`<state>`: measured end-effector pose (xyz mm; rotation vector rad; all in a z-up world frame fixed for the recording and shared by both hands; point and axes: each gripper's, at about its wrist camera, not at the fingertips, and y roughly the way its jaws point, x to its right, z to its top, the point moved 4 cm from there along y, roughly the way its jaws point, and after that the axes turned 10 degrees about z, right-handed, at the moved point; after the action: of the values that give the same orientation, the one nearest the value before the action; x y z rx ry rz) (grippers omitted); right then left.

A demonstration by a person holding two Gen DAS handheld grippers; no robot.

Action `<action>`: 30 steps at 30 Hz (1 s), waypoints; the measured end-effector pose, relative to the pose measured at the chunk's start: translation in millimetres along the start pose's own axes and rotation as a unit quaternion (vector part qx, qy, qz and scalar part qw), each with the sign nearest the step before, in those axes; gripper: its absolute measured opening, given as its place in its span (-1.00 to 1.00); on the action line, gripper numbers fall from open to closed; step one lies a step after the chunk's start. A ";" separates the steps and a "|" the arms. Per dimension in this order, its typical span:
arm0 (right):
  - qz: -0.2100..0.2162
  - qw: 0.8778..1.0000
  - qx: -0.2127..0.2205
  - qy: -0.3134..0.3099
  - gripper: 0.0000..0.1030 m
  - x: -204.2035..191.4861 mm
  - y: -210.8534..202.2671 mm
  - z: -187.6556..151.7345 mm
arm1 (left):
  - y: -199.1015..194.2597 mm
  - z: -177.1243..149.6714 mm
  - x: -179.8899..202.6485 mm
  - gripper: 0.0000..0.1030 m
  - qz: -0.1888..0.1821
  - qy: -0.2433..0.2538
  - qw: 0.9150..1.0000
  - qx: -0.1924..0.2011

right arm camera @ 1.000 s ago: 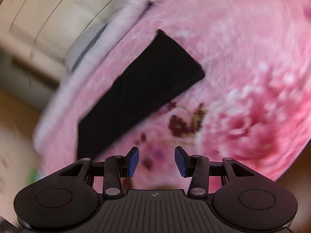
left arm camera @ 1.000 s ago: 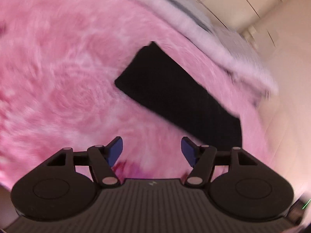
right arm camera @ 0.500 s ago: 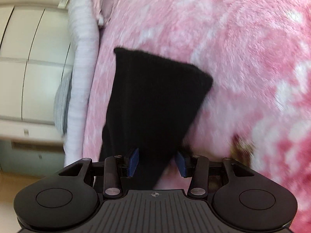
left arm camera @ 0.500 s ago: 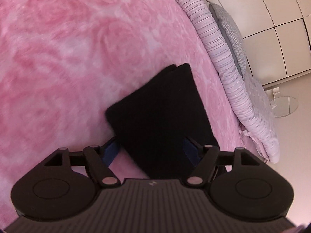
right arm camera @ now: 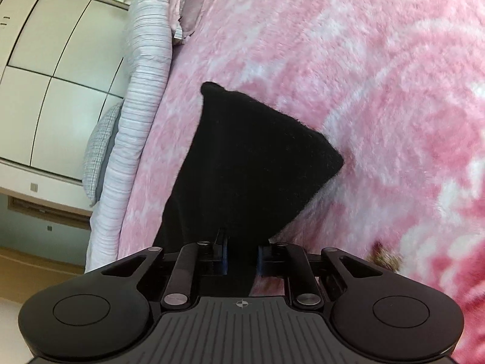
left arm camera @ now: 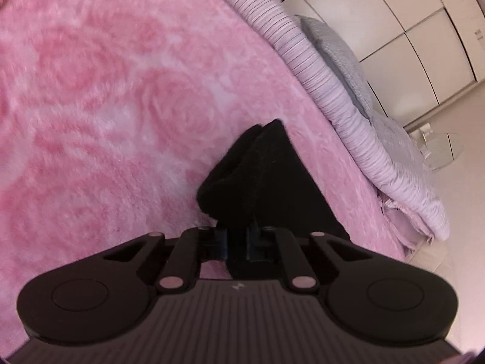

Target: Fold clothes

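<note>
Black cloth [left arm camera: 266, 176] pinched in left gripper [left arm camera: 237, 241] and right gripper [right arm camera: 241, 256] jaws, just closed

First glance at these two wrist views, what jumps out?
The black folded garment stands out, dark against the pink rose-patterned fleece blanket it lies on. Both grippers have just been closing on its near edge: the left gripper and the right gripper each pinch black fabric. A striped lilac quilt bunches along the bed's edge.
</note>
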<state>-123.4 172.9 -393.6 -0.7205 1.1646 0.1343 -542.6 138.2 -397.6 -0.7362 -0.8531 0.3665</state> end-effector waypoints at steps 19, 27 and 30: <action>0.000 1.000 0.017 0.008 -0.21 66.2 -131.2 -0.7 | -113.4 -57.3 -40.1 -0.75 0.046 0.134 0.988 -0.054; -0.148 0.973 0.043 -0.173 -0.21 31.7 -138.9 9.0 | -101.8 -90.8 -8.5 -0.50 0.148 0.328 0.931 -0.066; -0.151 0.956 0.009 -0.251 -0.21 9.4 -137.6 -9.6 | -111.1 -98.5 3.4 -0.48 0.144 0.347 0.925 -0.054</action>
<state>-64.7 58.8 -342.2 -0.7825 0.5619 0.0451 -462.2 19.4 -359.3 -1.0137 -0.0916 0.2865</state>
